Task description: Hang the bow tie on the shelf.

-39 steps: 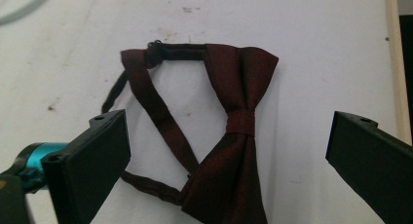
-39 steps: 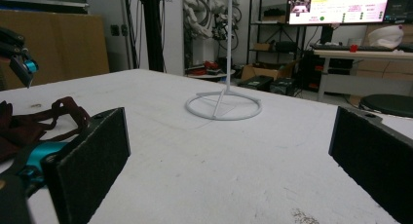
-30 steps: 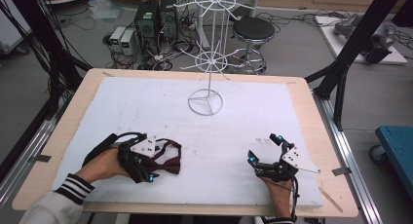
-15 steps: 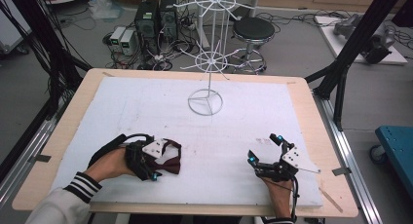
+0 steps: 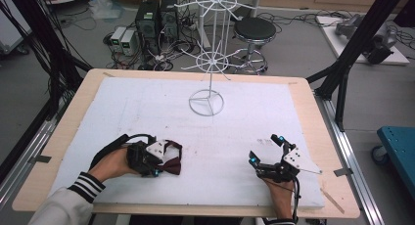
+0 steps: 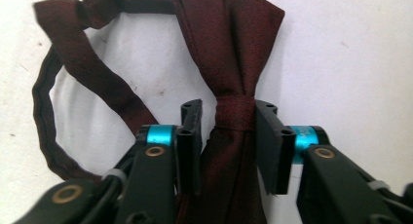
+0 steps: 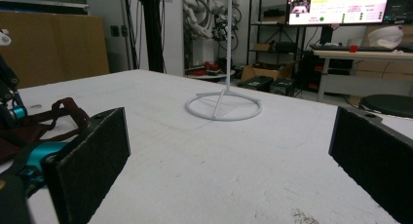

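A dark red bow tie lies on the white mat at the front left, its neck strap looped off to one side. My left gripper has just been closing its jaws; they now pinch the tie at its centre knot, with the fabric filling the gap. From above, the left gripper lies low over the bow tie. My right gripper rests at the front right, open, with nothing between its pads. The bow tie also shows at the left of the right gripper view.
A white wire display stand rises from a ring base at the mat's far middle, also seen as the ring base. Wooden table rim surrounds the mat. Computers, cables and a stool stand on the floor behind.
The left hand has slid a little right onto the bow tie and its jaws have narrowed around the knot. The right gripper has stayed put.
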Tool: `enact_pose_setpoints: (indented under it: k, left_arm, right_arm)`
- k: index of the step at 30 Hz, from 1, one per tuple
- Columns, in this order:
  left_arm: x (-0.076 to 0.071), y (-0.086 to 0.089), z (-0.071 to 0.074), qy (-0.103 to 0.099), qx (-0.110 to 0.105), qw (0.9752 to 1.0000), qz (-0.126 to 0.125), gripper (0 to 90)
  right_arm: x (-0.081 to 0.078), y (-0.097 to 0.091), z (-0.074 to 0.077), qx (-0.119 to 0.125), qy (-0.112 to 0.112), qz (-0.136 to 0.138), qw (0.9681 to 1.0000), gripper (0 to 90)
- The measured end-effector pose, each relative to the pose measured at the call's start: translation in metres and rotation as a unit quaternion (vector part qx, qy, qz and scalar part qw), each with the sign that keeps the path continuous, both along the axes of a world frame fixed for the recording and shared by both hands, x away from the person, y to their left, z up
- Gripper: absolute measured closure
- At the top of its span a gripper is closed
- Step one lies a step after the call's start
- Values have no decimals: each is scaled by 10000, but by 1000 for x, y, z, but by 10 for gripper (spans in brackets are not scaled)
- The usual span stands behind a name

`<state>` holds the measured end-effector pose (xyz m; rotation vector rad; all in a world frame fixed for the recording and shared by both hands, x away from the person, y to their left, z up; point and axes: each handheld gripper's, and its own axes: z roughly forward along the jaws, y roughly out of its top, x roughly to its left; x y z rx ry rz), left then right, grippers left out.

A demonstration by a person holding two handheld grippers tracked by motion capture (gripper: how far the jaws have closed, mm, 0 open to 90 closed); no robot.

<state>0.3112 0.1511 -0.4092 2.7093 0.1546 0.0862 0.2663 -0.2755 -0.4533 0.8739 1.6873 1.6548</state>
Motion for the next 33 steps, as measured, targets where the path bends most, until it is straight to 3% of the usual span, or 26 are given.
enact_pose_setpoints:
  k: [6,14,17,23,27,30,33]
  left_arm:
    - [-2,0,1,-89,49,9999,-26,732]
    - [-3,2,5,-129,-71,9999,-14,738]
    - [-2,4,7,-145,-169,9998,10,738]
    - [0,13,17,-216,-579,9979,206,738]
    - [2,20,25,-314,-934,9944,380,738]
    - [4,26,31,-330,-1354,9882,633,738]
    - [6,32,37,-386,-1630,9819,878,738]
  right_arm:
    - [0,0,0,5,0,5,10000,6]
    - [0,0,0,-4,-22,13,10000,6]
    - [0,0,0,10,-7,7,10000,6]
    - [0,0,0,16,-6,11,10000,6]
    - [0,0,0,19,-6,12,10000,6]
    - [0,0,0,10,-30,5,10000,6]
    - [0,0,0,12,-38,1,10000,6]
